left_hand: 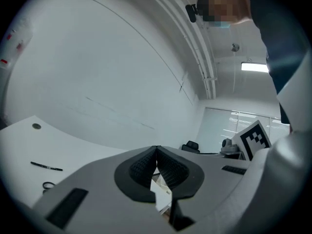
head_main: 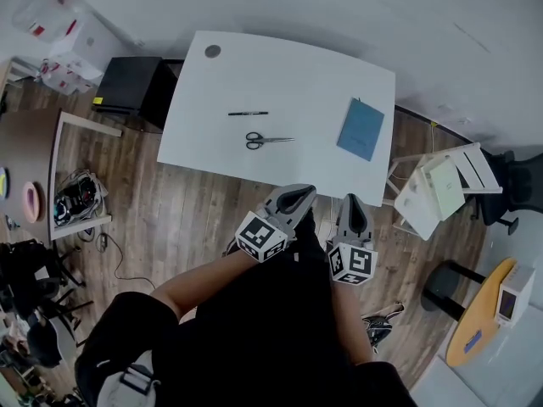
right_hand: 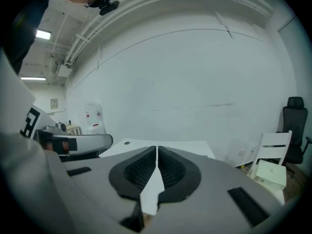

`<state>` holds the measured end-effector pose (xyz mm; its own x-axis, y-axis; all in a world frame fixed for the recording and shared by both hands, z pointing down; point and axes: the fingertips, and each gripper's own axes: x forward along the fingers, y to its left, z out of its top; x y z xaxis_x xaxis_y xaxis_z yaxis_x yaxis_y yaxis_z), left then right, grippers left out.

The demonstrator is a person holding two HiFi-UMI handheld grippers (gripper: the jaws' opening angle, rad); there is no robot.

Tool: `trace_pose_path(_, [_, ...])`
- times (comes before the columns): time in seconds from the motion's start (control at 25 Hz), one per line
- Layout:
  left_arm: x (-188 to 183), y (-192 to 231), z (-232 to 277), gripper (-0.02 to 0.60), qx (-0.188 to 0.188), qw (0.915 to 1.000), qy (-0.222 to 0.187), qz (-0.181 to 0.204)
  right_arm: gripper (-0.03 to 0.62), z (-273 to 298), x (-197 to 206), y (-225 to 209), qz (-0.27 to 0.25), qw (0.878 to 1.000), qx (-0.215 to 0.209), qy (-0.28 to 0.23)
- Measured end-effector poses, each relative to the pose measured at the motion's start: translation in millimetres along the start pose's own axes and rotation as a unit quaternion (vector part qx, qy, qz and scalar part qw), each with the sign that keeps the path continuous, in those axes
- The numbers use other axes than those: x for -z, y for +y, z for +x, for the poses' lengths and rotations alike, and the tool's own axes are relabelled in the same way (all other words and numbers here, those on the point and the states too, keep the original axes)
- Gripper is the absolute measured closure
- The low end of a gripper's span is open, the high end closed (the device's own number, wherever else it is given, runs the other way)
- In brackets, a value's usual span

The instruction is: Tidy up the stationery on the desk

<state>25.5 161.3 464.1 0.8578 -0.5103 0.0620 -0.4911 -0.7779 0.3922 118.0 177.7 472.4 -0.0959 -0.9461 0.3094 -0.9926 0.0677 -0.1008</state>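
On the white desk (head_main: 280,75) lie a black pen (head_main: 248,114), a pair of scissors (head_main: 267,141) with black handles just below it, and a blue notebook (head_main: 361,129) near the right edge. My left gripper (head_main: 297,195) and right gripper (head_main: 355,205) hover side by side in front of the desk's near edge, short of all three items. Both are shut with nothing between the jaws. In the left gripper view the pen (left_hand: 46,166) and scissors (left_hand: 48,185) show at the far left past the shut left gripper (left_hand: 156,149). The right gripper (right_hand: 156,148) faces the desk (right_hand: 161,146).
A black cabinet (head_main: 136,87) stands at the desk's left end. White folding chairs (head_main: 441,189) stand at the right, with a black office chair (head_main: 509,181) beyond. A wooden frame with cables (head_main: 76,181) lies on the wood floor at left.
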Motion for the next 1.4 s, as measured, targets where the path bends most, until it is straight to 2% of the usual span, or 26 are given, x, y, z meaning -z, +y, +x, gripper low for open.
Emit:
trace_pose_path(0.12, [12, 9, 26, 0.571, 0.01, 0.9997, 0.021, -0.002, 0.559, 23, 6, -28, 0.009, 1.0, 0.003, 0.006])
trace_pose_path(0.24, [26, 19, 51, 0.571, 0.021, 0.9988, 0.043, -0.013, 0.559, 50, 7, -46, 0.01, 0.999, -0.024, 0.026])
trace_pose_path(0.4, [45, 40, 91, 0.571, 0.001, 0.9971, 0.075, -0.007, 0.559, 85, 7, -81, 0.018, 0.998, -0.049, 0.044])
trace_pose_path(0.64, [88, 84, 153, 0.569, -0.034, 0.9871, 0.155, 0.019, 0.559, 137, 49, -153, 0.011, 0.996, -0.036, 0.085])
trace_pose_path(0.84, [138, 111, 194, 0.569, -0.042, 0.9766, 0.211, 0.001, 0.557, 187, 82, -216, 0.005, 0.992, -0.038, 0.117])
trace_pose_path(0.96, [160, 116, 210, 0.568, -0.05, 0.9726, 0.226, -0.023, 0.557, 220, 91, -247, -0.007, 0.99, -0.049, 0.133])
trace_pose_path(1.12, [173, 113, 232, 0.568, -0.052, 0.9704, 0.231, -0.05, 0.556, 269, 94, -275, 0.006, 0.986, -0.068, 0.154])
trace_pose_path(1.16, [176, 110, 236, 0.566, -0.048, 0.9697, 0.234, -0.052, 0.536, 280, 96, -276, 0.0, 0.984, -0.078, 0.162])
trace_pose_path(1.2, [180, 107, 240, 0.563, -0.044, 0.9686, 0.239, -0.054, 0.48, 290, 99, -275, -0.009, 0.981, -0.09, 0.174])
trace_pose_path(1.24, [186, 105, 244, 0.55, -0.04, 0.9668, 0.246, -0.057, 0.459, 299, 105, -273, -0.021, 0.976, -0.104, 0.189])
trace_pose_path(1.32, [200, 107, 253, 0.509, -0.039, 0.9622, 0.262, -0.065, 0.456, 316, 119, -270, -0.052, 0.965, -0.129, 0.221])
trace_pose_path(1.4, [210, 114, 259, 0.492, -0.047, 0.9578, 0.273, -0.075, 0.456, 331, 132, -267, -0.091, 0.953, -0.148, 0.249])
